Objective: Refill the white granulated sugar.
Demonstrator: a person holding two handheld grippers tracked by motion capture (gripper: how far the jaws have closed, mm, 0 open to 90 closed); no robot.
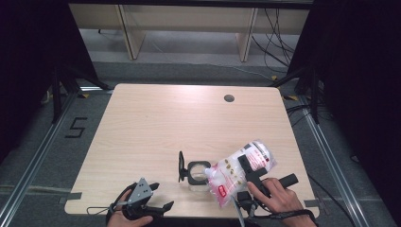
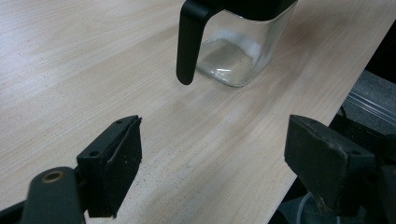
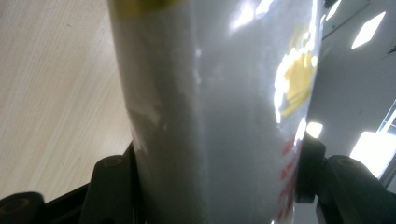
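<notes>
1. The right hand-held gripper (image 1: 249,176) has a plastic bag (image 1: 239,172) clamped between its jaws. The jaws sit about midway open, pressing on the bag from both sides. In the right gripper view the bag (image 3: 210,116) rises between the two black jaws, whitish and shiny, with yellow and red print on it.

2. From the high view the bag is tipped over on a slant, its lower end pointing down-left toward the jar (image 1: 197,173), upper end up and to the right. The lower end is right at the jar's opening, touching or just above it; can't tell which.

3. The jar is clear glass with a black collar and a flip lid (image 1: 181,166) standing open on its left side. It sits on the bench (image 1: 156,123) near the front edge, between the two hands.

4. The left hand-held gripper (image 1: 150,201) is parked at the front-left edge of the bench, jaws spread wide with nothing in them. In the left gripper view, bare bench sits between the pads, and the jar (image 2: 236,51) is farther off with the black lid (image 2: 189,42) hanging down in front.

5. The person's right hand (image 1: 279,198) wraps the right gripper's handle at the bottom right.
</notes>
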